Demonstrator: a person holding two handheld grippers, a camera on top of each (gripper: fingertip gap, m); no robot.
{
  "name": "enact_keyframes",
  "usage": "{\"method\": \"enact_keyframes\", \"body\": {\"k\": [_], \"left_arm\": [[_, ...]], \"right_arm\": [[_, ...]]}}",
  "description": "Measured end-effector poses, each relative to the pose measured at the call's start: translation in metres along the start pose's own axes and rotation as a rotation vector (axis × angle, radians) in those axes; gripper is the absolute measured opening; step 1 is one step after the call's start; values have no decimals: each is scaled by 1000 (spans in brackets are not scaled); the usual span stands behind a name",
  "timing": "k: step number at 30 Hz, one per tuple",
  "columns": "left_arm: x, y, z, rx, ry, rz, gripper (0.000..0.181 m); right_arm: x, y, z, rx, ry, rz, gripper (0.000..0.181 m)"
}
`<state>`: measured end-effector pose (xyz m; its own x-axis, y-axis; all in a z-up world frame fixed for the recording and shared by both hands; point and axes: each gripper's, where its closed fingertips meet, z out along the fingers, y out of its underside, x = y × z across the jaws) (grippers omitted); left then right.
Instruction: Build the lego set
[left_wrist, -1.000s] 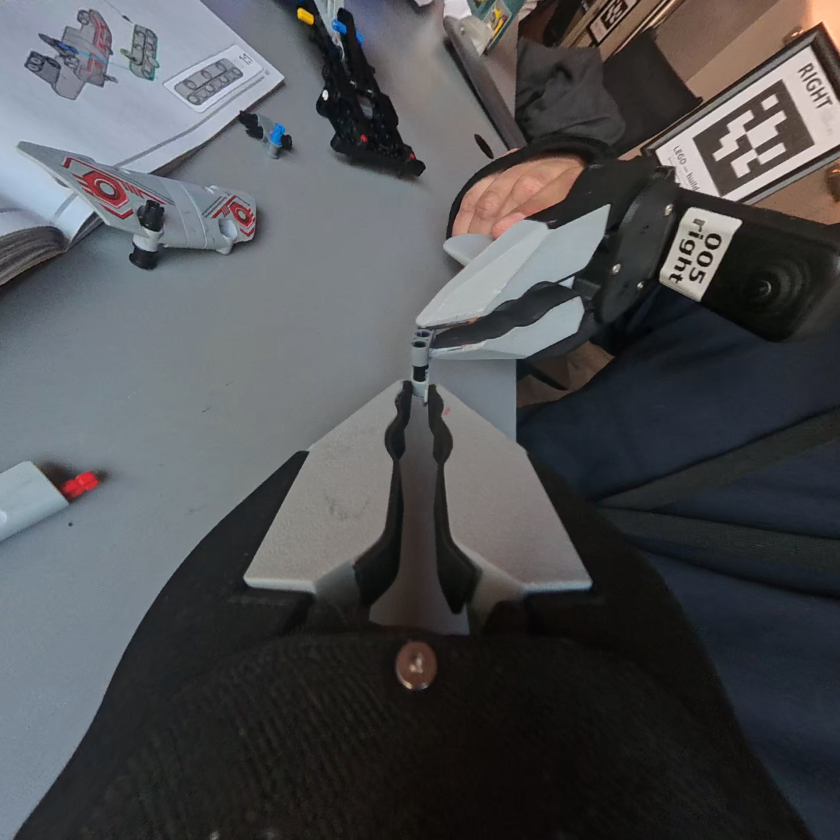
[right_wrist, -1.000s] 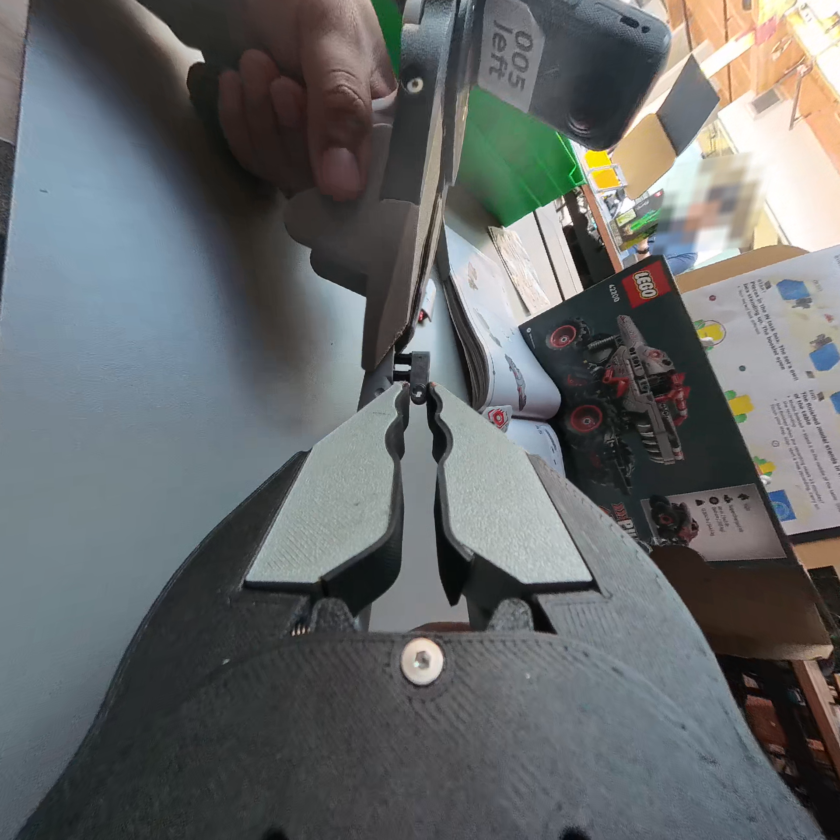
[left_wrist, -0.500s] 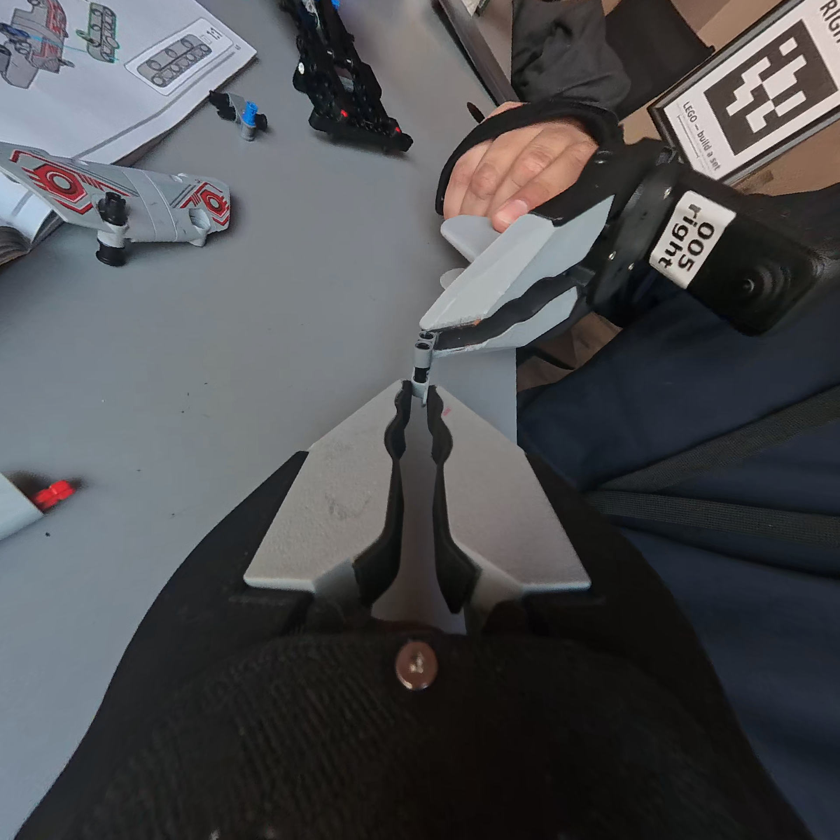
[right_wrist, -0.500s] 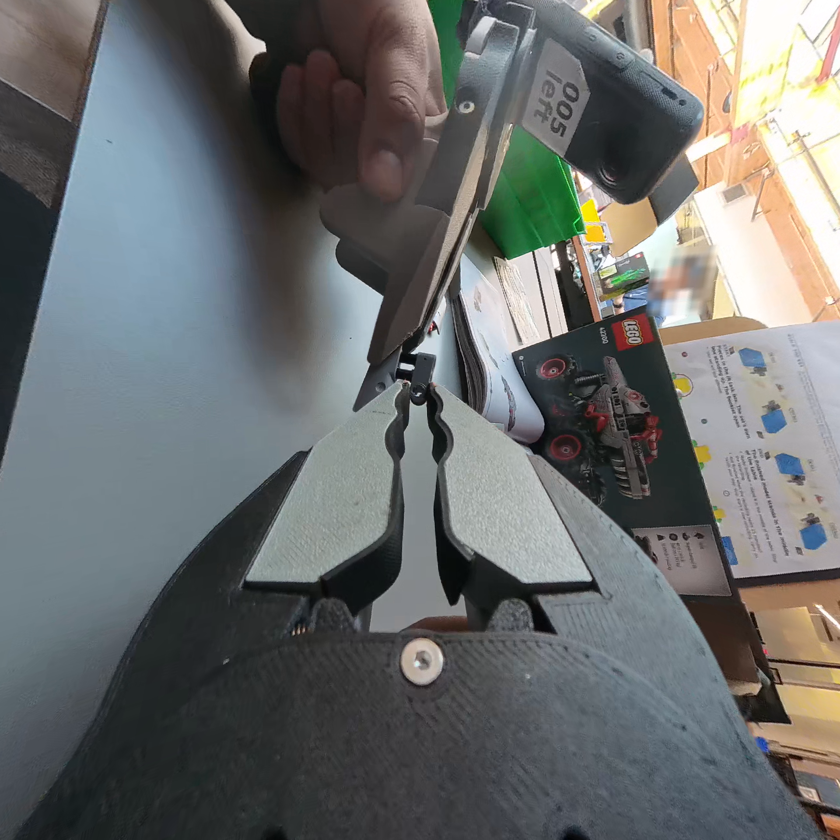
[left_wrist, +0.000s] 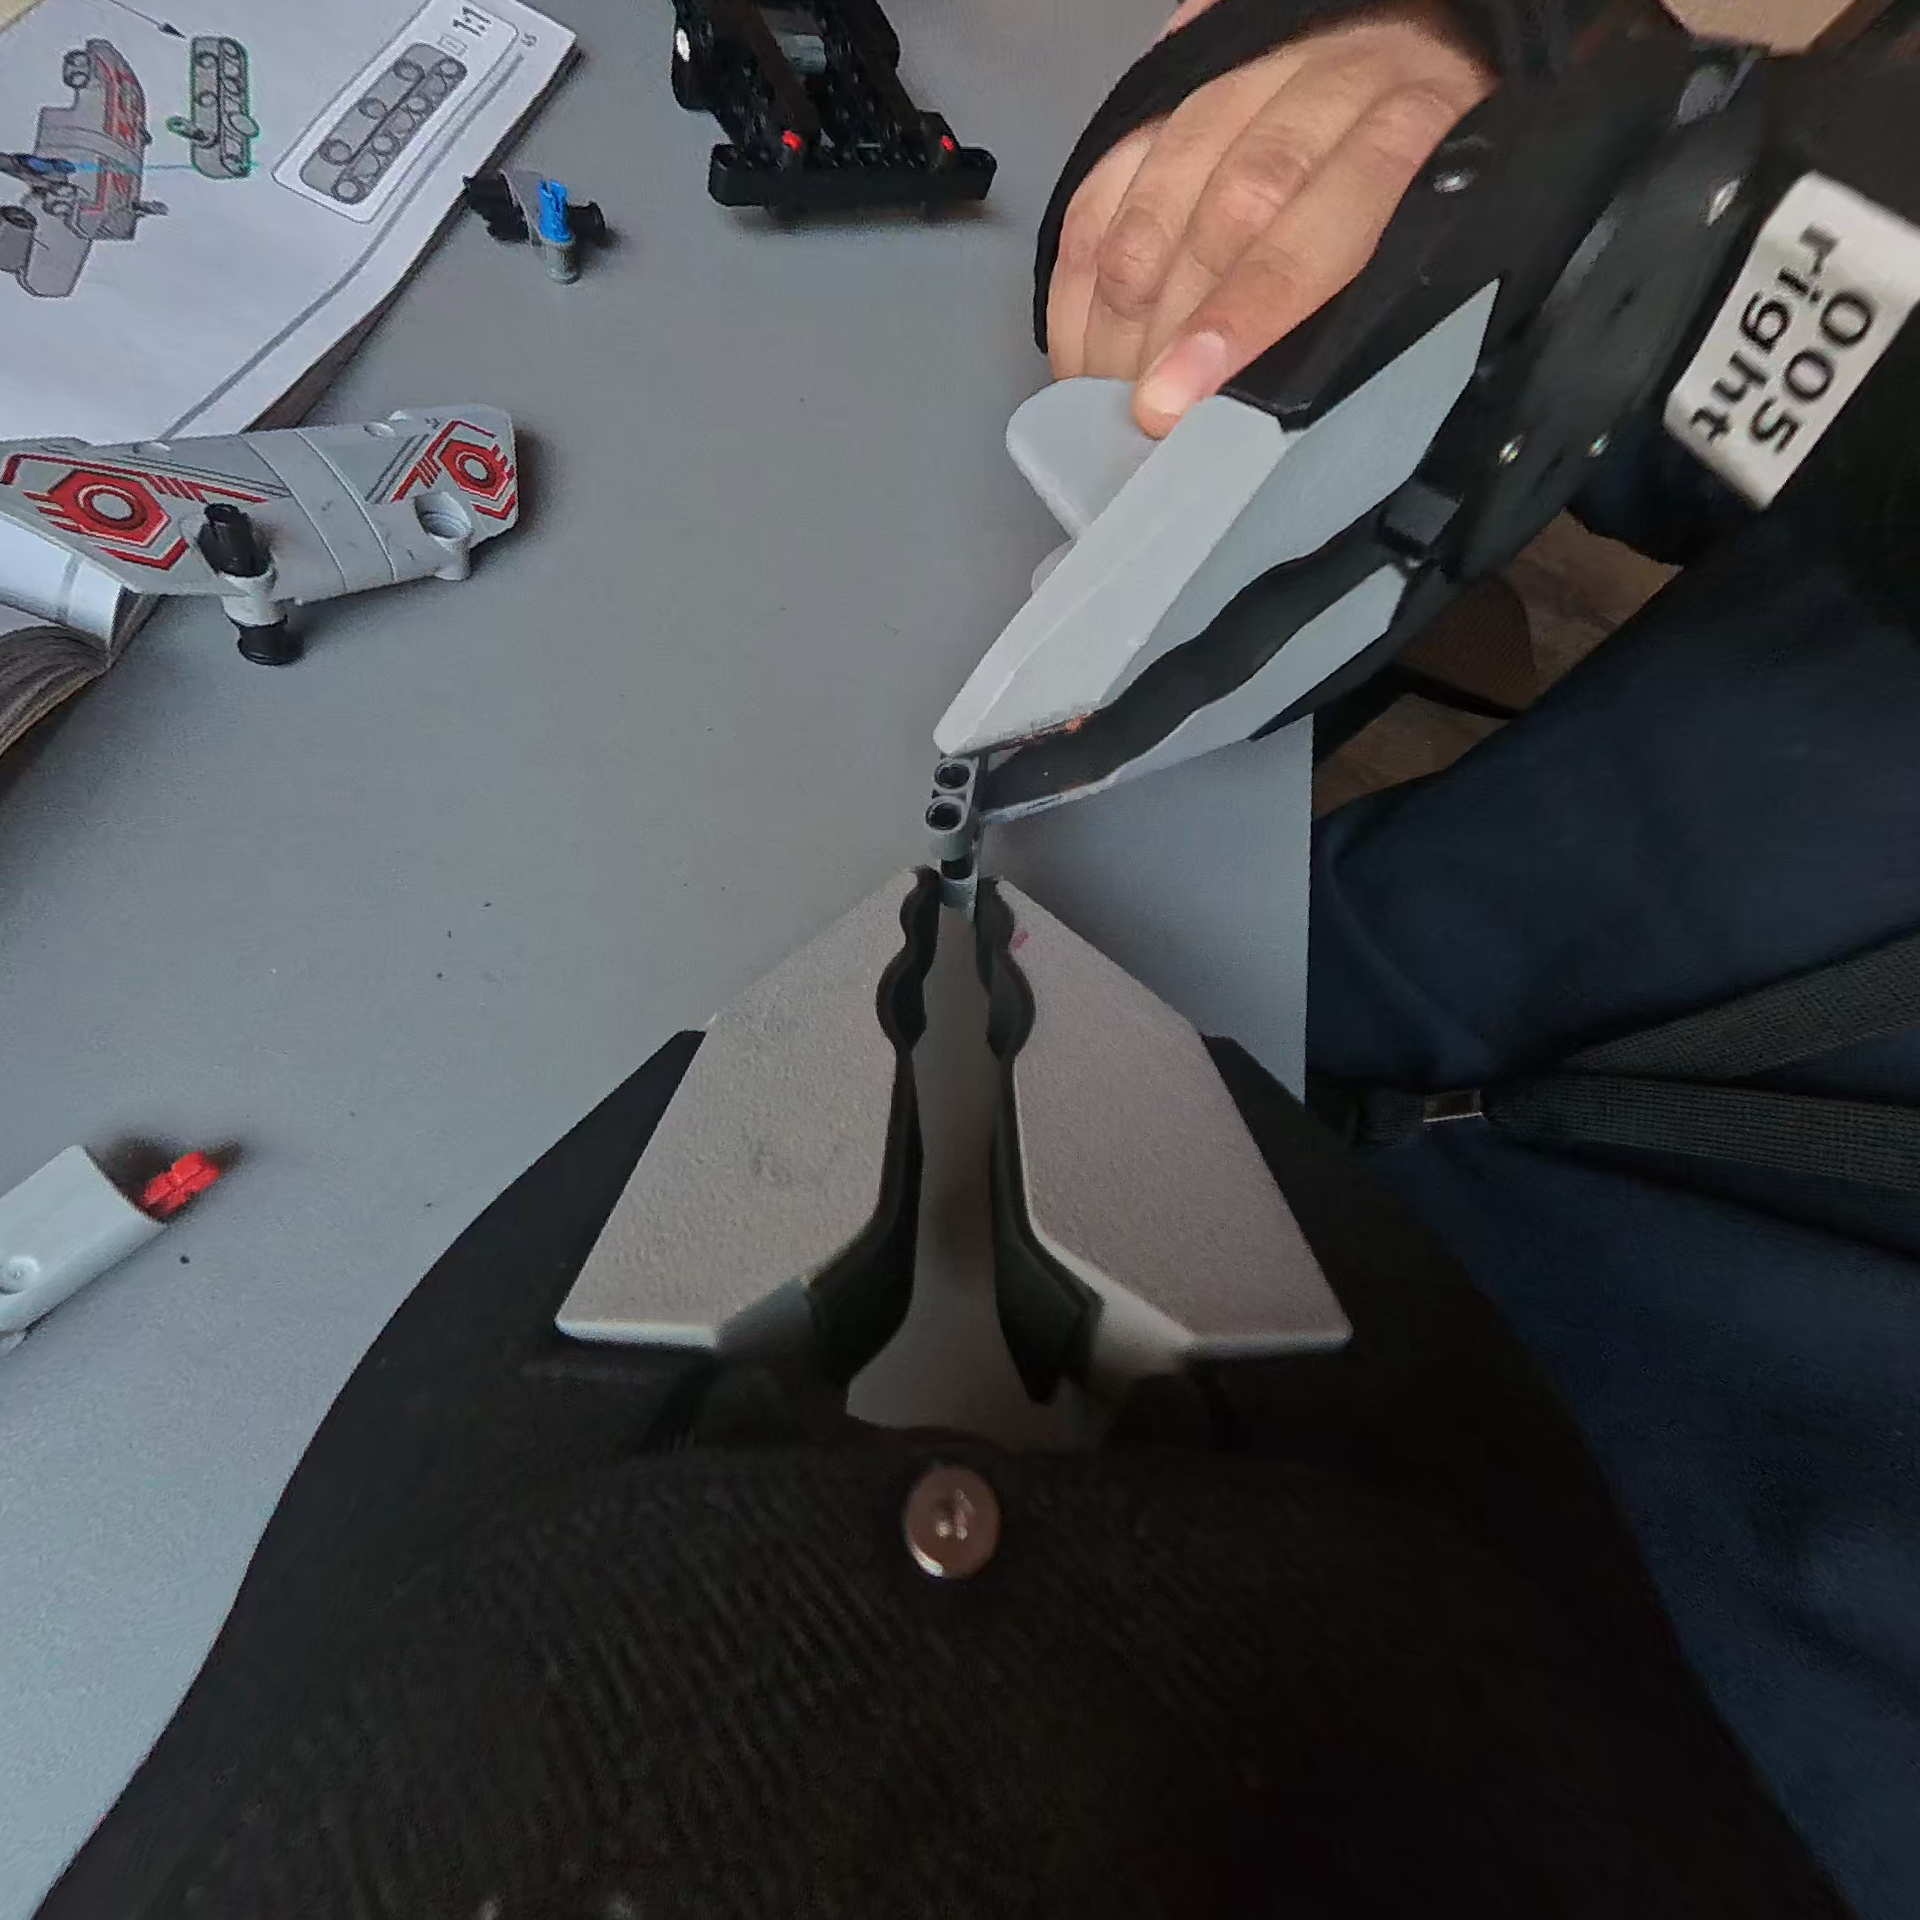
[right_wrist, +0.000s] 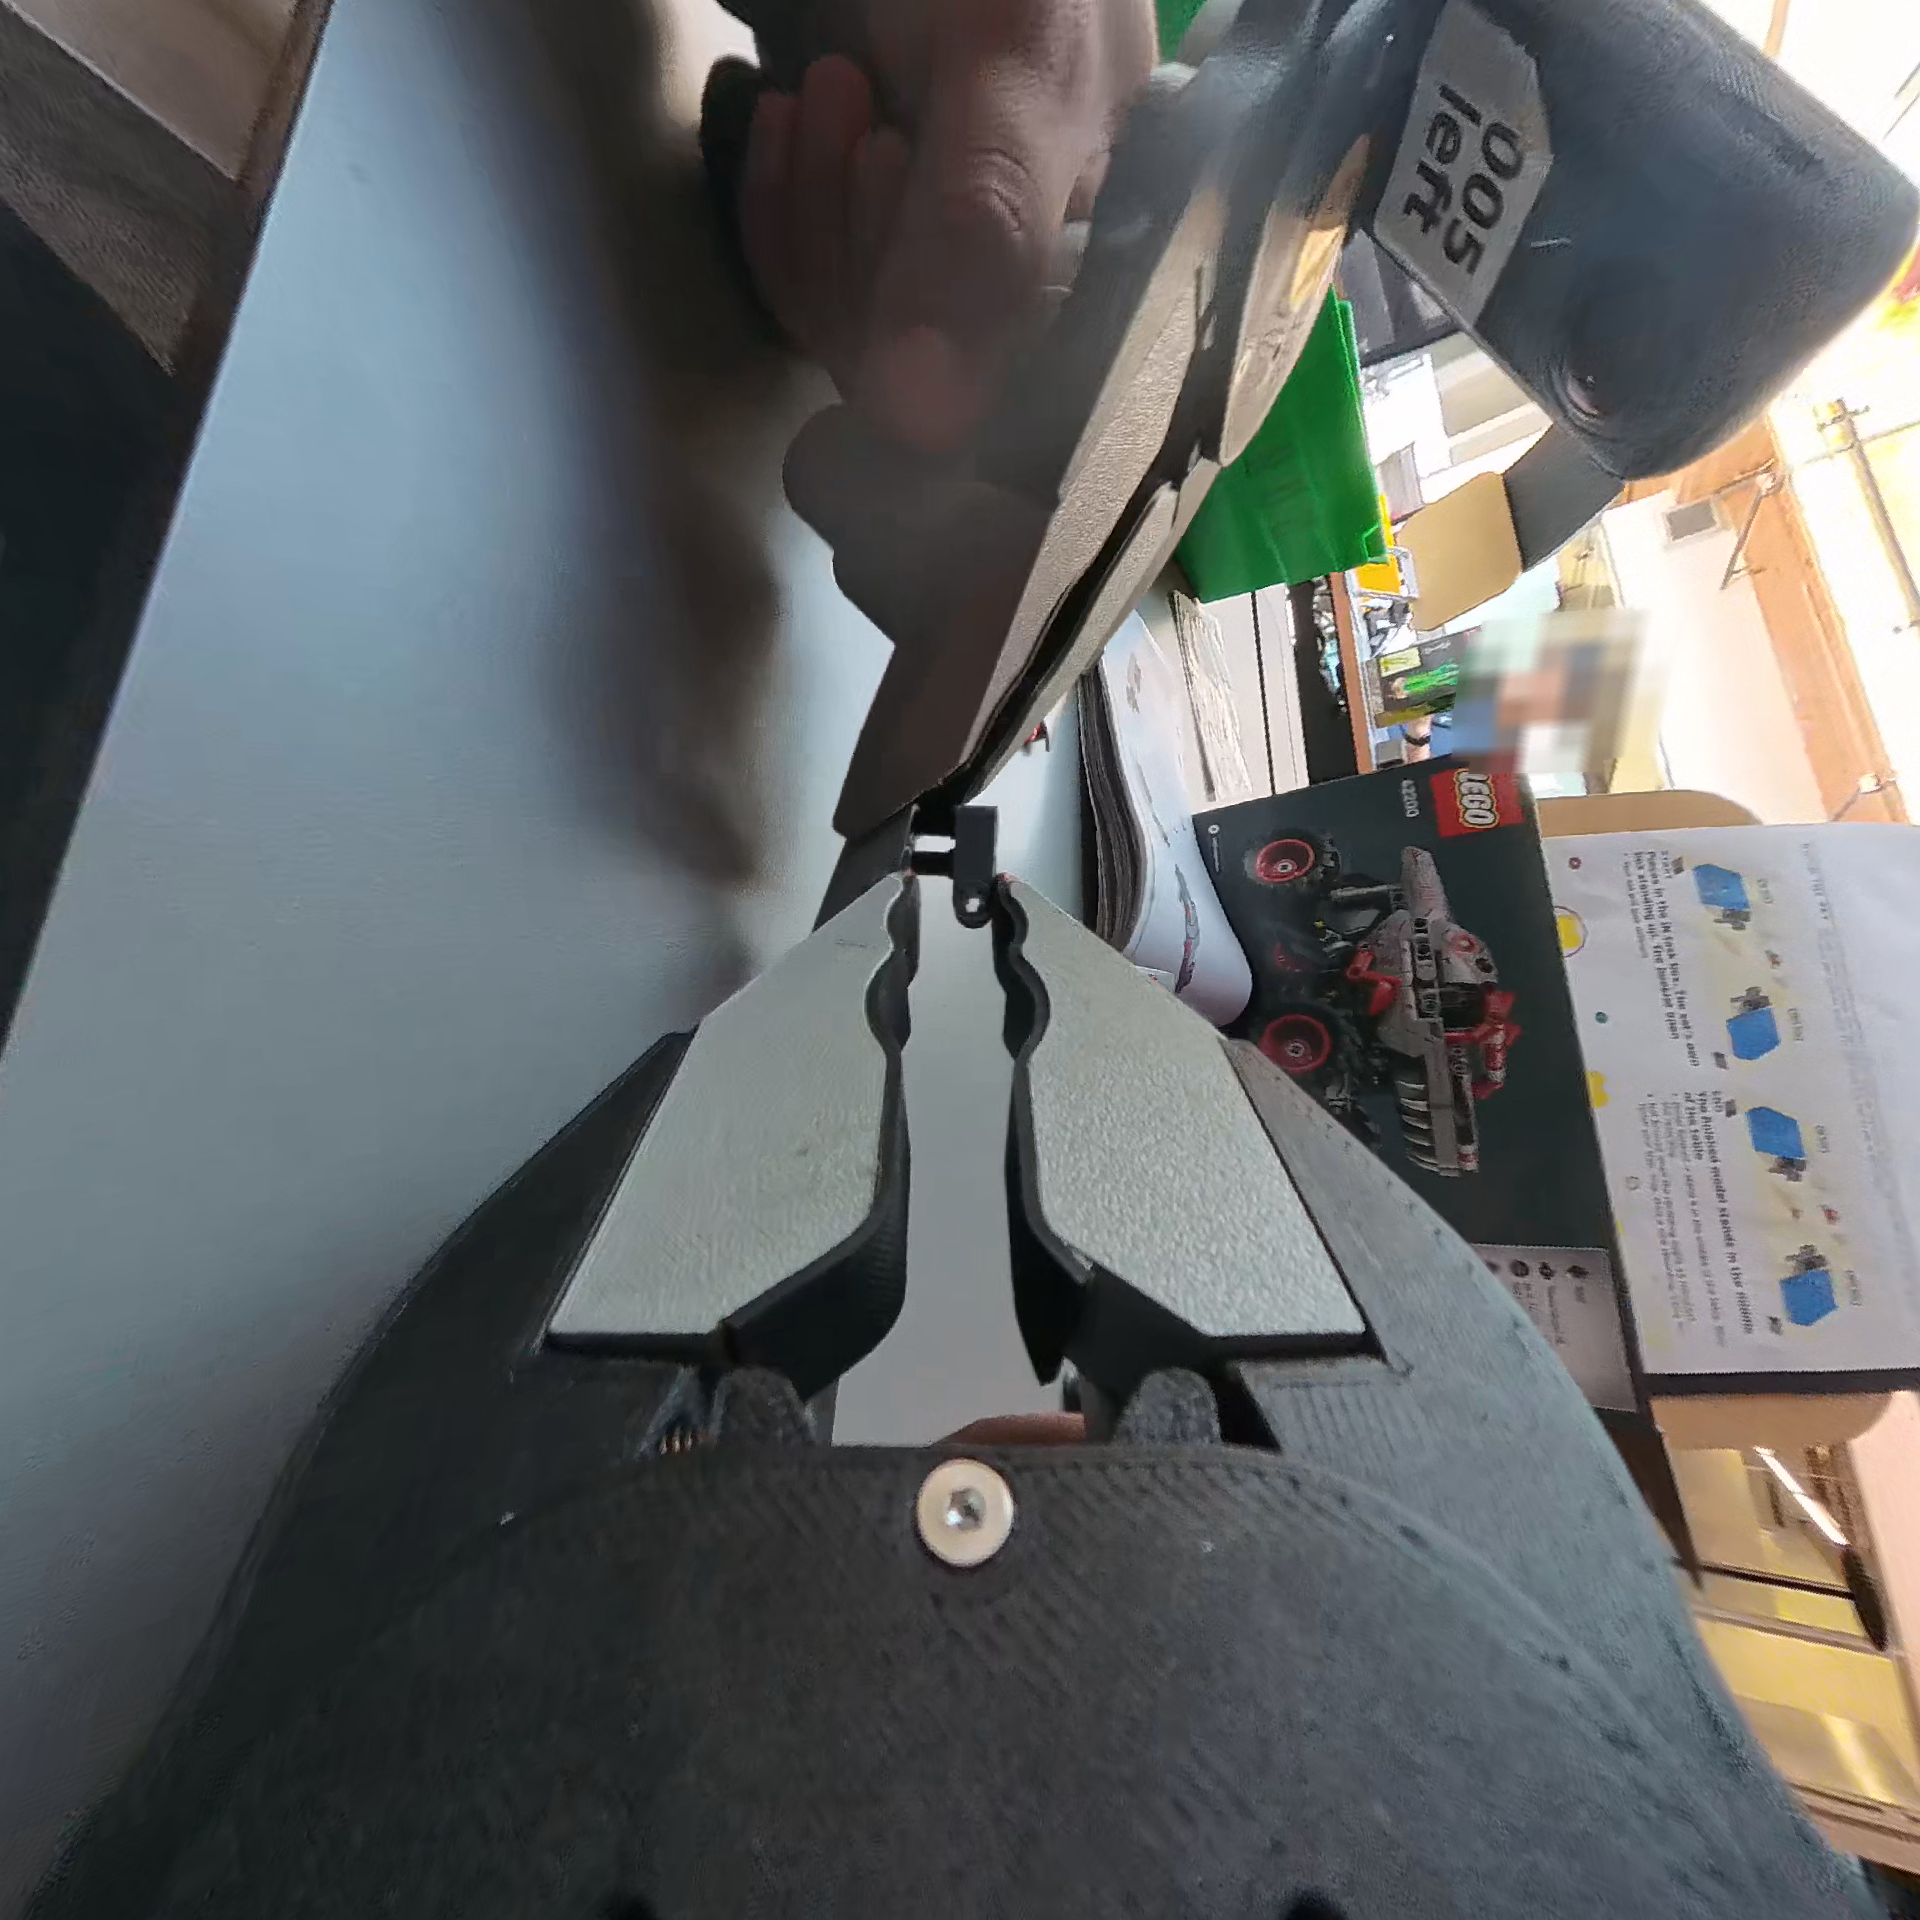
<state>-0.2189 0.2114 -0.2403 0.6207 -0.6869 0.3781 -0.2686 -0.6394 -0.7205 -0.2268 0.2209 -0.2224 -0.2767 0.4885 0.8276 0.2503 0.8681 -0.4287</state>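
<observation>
A small grey two-hole connector (left_wrist: 954, 805) with a black pin (left_wrist: 957, 885) hangs in the air between both grippers, above the grey table's (left_wrist: 623, 831) near corner. My left gripper (left_wrist: 953, 888) is shut on the pin. My right gripper (left_wrist: 971, 774) comes in from the upper right with its tips at the connector's top. In the right wrist view the right gripper (right_wrist: 953, 896) is slightly parted. The connector (right_wrist: 974, 862) touches only its right finger, with a gap to the left finger. The left gripper's tips (right_wrist: 914, 810) pinch the pin there.
On the table lie a grey panel with red stickers (left_wrist: 312, 499), a black chassis (left_wrist: 831, 125), an open instruction booklet (left_wrist: 208, 156), a small blue-pin part (left_wrist: 548, 223) and a red piece (left_wrist: 182, 1179). The set's box (right_wrist: 1403, 1018) and a green bin (right_wrist: 1288, 499) stand beyond. My two grippers' fingertips are within a few centimetres of each other. Left tips and right tips are each some 12 cm from the red piece (left_wrist: 182, 1179).
The right gripper's jaws have parted a little around the connector, which they pinched before. The left gripper still holds the pin. Both grippers have tilted and drawn closer together.
</observation>
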Motion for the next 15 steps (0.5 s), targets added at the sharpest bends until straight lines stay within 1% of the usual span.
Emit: {"method": "enact_keyframes", "body": {"k": [6, 9, 12, 15], "left_arm": [[4, -2, -1, 14, 17, 25, 4], [4, 2, 1, -12, -4, 50, 4], [2, 6, 3, -46, -54, 121, 4], [0, 9, 4, -66, -80, 147, 4]], "right_arm": [[2, -1, -3, 18, 6, -3, 6], [0, -2, -3, 27, -8, 11, 7], [-1, -4, -5, 53, -38, 59, 7], [-2, -5, -8, 81, -97, 146, 6]]}}
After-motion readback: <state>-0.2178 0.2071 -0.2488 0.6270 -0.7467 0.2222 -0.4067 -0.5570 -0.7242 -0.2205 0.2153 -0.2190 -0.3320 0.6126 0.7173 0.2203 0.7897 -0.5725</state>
